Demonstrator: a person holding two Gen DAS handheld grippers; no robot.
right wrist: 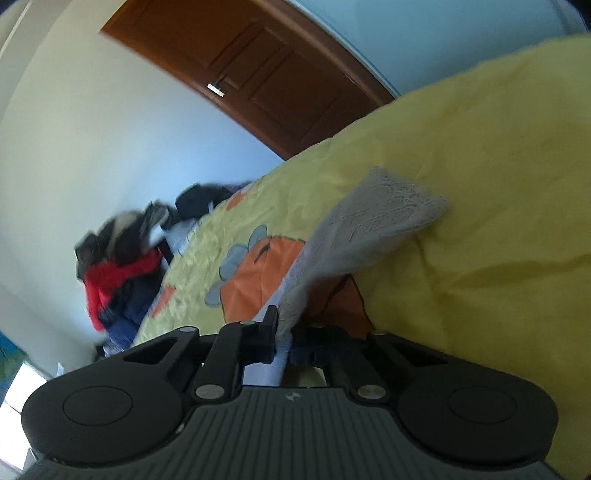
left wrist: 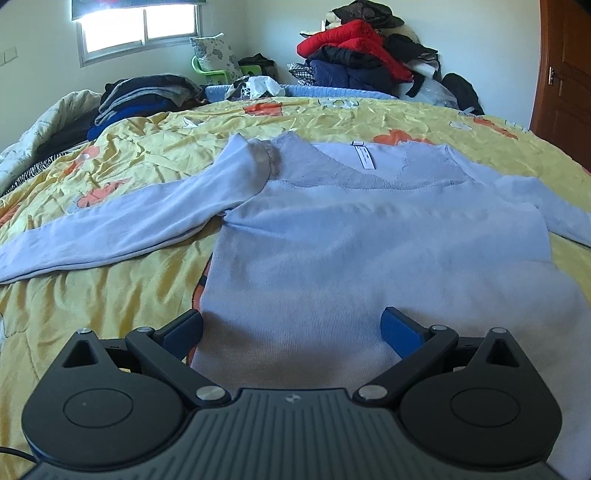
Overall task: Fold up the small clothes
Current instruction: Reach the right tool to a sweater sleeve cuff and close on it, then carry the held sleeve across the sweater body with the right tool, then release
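Observation:
A pale blue long-sleeved top [left wrist: 369, 236] lies face up on the yellow bedspread [left wrist: 110, 295], its lace neckline and white label toward the far side. One sleeve [left wrist: 122, 225] stretches out to the left. My left gripper [left wrist: 291, 328] hovers open just above the hem, blue pads wide apart with nothing between them. In the tilted right wrist view, my right gripper [right wrist: 283, 332] is shut on the other sleeve [right wrist: 354, 236], whose lace cuff [right wrist: 399, 199] trails onto the bedspread [right wrist: 480, 184].
A stack of folded dark clothes [left wrist: 144, 96] sits at the bed's far left. A heap of red and dark garments [left wrist: 362, 51] is piled against the far wall. A brown door [left wrist: 565, 74] stands at the right. A window [left wrist: 140, 26] is at the back left.

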